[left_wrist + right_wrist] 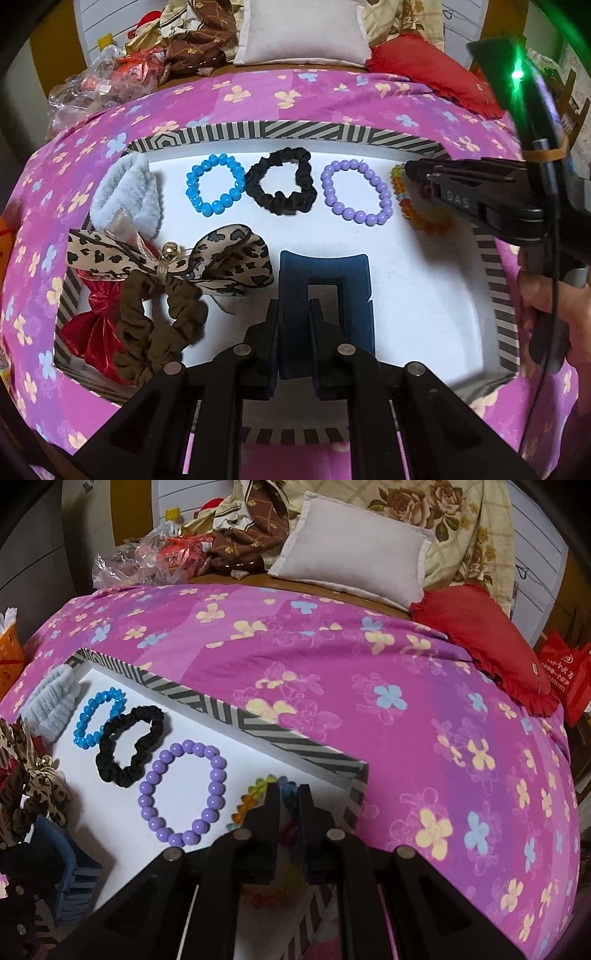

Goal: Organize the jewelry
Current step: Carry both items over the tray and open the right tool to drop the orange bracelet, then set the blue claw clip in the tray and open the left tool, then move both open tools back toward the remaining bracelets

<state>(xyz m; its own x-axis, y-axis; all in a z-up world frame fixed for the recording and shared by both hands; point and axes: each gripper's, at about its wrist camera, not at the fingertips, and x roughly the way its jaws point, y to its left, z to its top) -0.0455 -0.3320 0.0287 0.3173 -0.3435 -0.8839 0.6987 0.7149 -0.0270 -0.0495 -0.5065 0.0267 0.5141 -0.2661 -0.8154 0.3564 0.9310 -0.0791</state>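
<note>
1. White-floored tray (pixel 369 127) with striped rim, lying flat on bed
2. Along far side, in a row: fluffy grey scrunchie (pixel 127 194) at left corner, blue faceted bead bracelet (pixel 216 184), black scrunchie (pixel 282 181), lilac round-bead bracelet (pixel 356 192), amber and multicolour bead bracelet (pixel 424 218) at right corner
3. Near left: leopard-print bow (pixel 221 258) with gold bell, over brown scrunchie (pixel 155 325) and shiny red bow (pixel 94 325)
4. Dark blue rectangular hair clip (pixel 325 295), upright between fingers

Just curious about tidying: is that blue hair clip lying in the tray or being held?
Held. The left gripper's jaws clamp the blue hair clip above the white tray floor.
</note>
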